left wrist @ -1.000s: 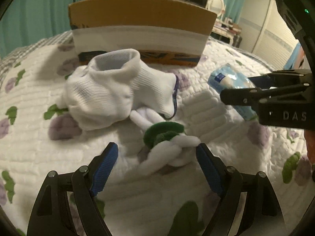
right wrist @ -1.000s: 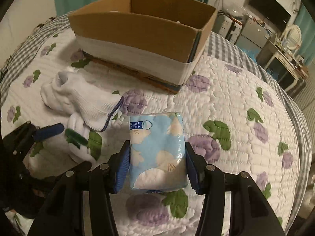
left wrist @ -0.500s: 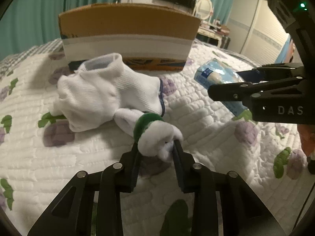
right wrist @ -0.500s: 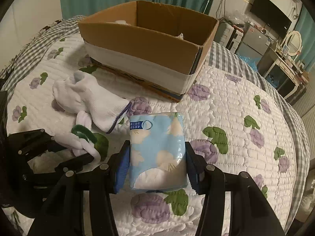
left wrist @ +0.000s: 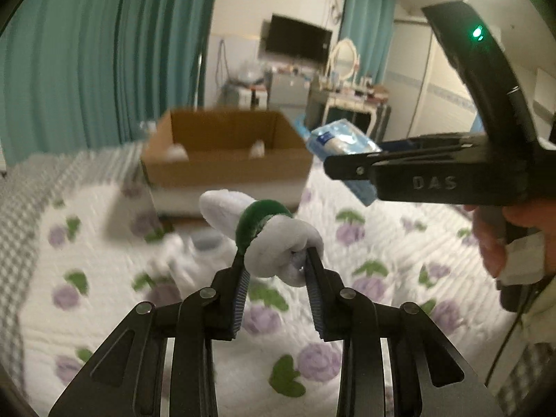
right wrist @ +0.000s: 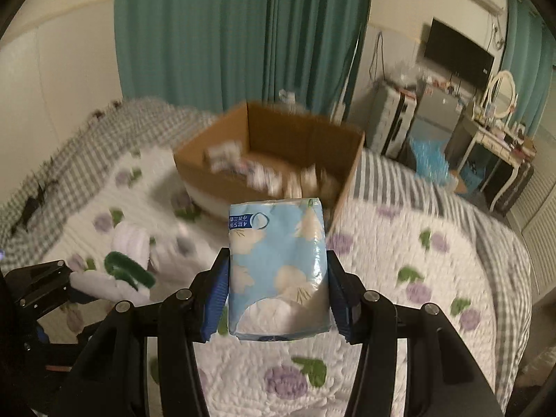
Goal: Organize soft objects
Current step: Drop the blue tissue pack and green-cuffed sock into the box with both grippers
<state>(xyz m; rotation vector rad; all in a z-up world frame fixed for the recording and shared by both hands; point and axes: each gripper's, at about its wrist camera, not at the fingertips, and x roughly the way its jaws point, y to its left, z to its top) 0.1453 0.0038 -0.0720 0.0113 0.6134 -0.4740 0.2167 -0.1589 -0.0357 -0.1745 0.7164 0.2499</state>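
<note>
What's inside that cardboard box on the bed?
The cardboard box already holds a loose pile of pale, soft-looking items along its floor, too blurred to identify. Its near wall hides whatever lies lowest at the front, so the full contents can't be seen.

Between my left jaws I see a white rolled sock point(left wrist: 278, 243) banded dark green; between my right jaws, a pale-blue tissue pack point(right wrist: 278, 271) with cream, possibly leaf-shaped, prints. Beyond: brown cardboard box point(right wrist: 278, 146), purple-flowered white quilt point(right wrist: 417, 278).

Teal curtains point(right wrist: 222, 34) are hanging behind a bed where a floral quilt point(right wrist: 399, 243) is lying over a gray checked blanket point(right wrist: 69, 160); a wall-mounted television point(left wrist: 300, 40) and an oval-mirrored vanity point(right wrist: 500, 132) are standing beyond.
</note>
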